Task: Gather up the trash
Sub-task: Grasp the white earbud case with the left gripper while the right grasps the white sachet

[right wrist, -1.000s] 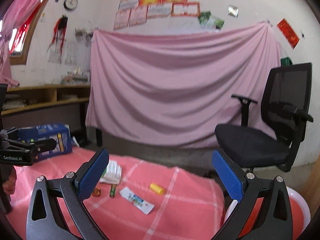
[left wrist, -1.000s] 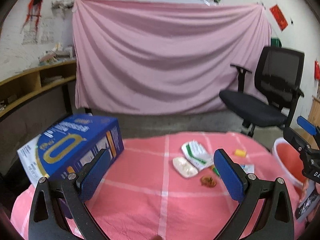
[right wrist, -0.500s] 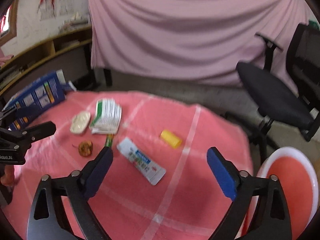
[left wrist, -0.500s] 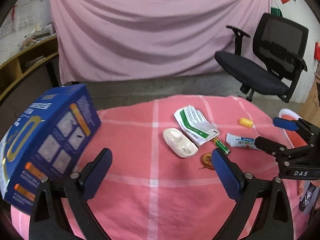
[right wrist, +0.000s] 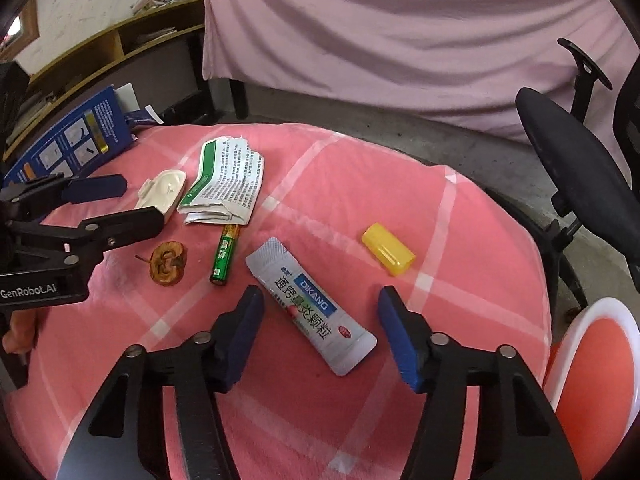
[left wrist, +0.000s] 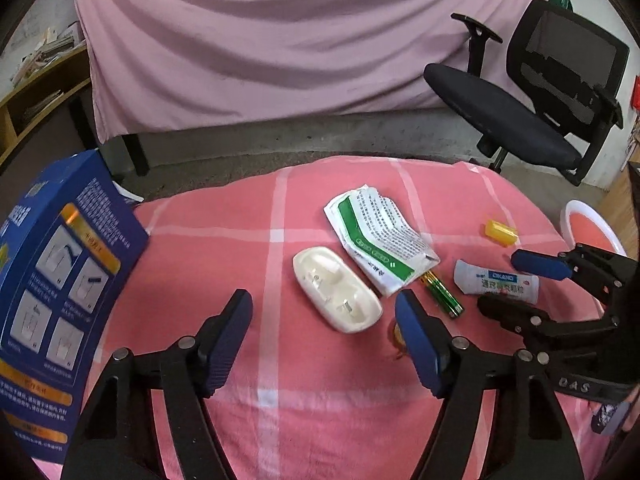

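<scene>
Pink checked cloth (right wrist: 328,184) covers the tabletop I am working over, and the trash lies scattered across it. Going from the left, a tall blue carton (left wrist: 60,300) stands at the cloth's edge. My left hand-held gripper (left wrist: 324,332) hangs over the cloth with its jaws closing and only bare cloth between them; the cream plastic tray (left wrist: 336,290) lies just beyond its right finger, not touched. Beside the tray sits a torn green-and-white paper packet (left wrist: 380,240), its lower corner lying over one end of a green battery (right wrist: 225,254). Near the battery, closer to me, I see a dried brown fruit scrap (right wrist: 168,263), partly hidden behind the left gripper's right finger in the left wrist view.

Further right, the silver sachet (right wrist: 312,306) with blue and green print lies slantwise, and my right hand-held gripper (right wrist: 320,334) straddles its lower half. Those jaws are closing too, with the sachet between them, yet both pads stand clear of it. A small yellow plastic cap (right wrist: 388,249) rests apart from the sachet, toward the cloth's far right. Off the tabletop's right edge I can make out a red bin with a white rim (right wrist: 592,368), and behind it a black office chair (left wrist: 532,100).
</scene>
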